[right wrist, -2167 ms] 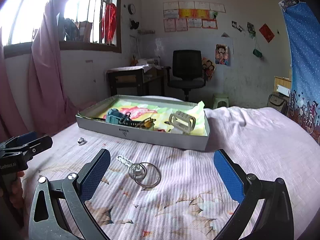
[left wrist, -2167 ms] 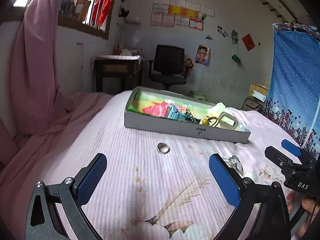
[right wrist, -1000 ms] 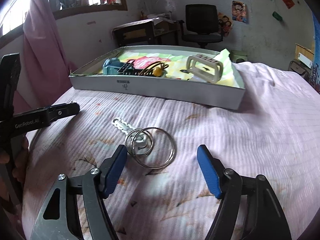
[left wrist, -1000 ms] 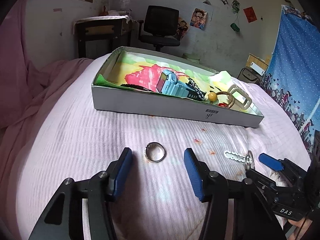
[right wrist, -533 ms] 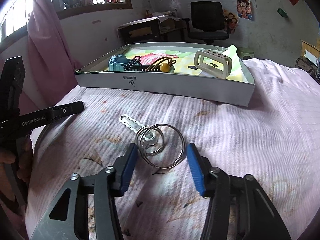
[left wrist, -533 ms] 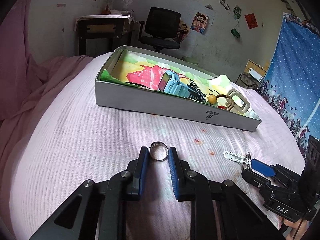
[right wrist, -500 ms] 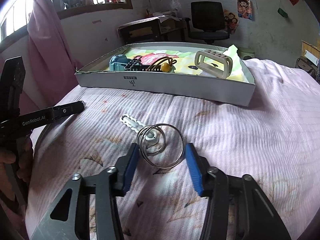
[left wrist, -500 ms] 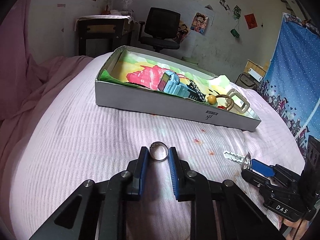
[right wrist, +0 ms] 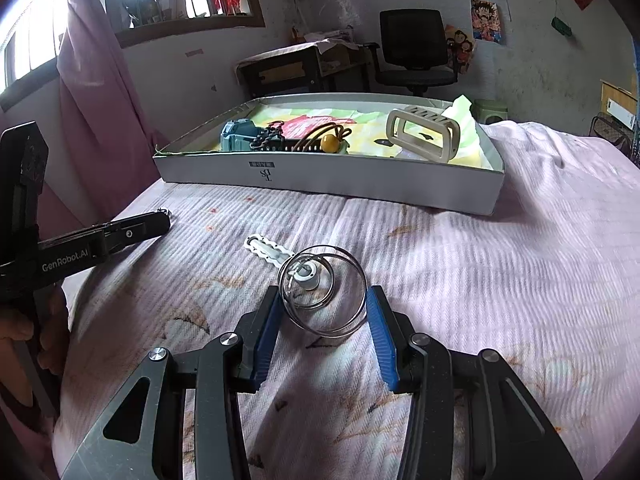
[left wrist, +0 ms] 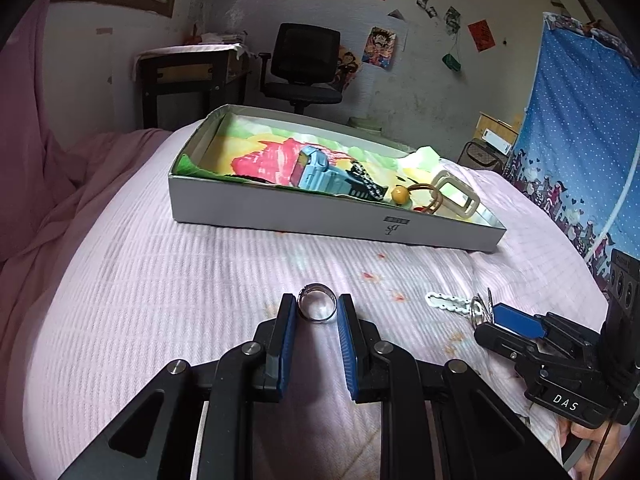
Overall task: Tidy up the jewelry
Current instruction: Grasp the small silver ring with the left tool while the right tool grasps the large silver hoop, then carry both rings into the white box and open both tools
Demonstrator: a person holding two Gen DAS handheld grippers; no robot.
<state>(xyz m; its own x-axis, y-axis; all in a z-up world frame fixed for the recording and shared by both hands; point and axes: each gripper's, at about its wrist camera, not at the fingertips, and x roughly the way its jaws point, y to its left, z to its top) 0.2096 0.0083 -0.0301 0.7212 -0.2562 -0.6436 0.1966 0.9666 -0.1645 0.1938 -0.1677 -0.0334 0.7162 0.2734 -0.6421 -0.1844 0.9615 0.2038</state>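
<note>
Both gripped: ring (left wrist: 317, 308) (bangles (right wrist: 324, 294) too).

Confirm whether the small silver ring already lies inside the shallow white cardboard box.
No, the small silver ring sits on the pink bedspread, between the left gripper's pads.

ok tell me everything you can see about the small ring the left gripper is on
The ring is a small plain band that looks like polished silver metal, with a slightly textured or stone-set top edge. It sits on the pink ribbed bedspread, tilted so its opening faces the camera. The left gripper is shut on it, one blue finger pressed against each side. It lies on the near side of the white box, apart from it.
</note>
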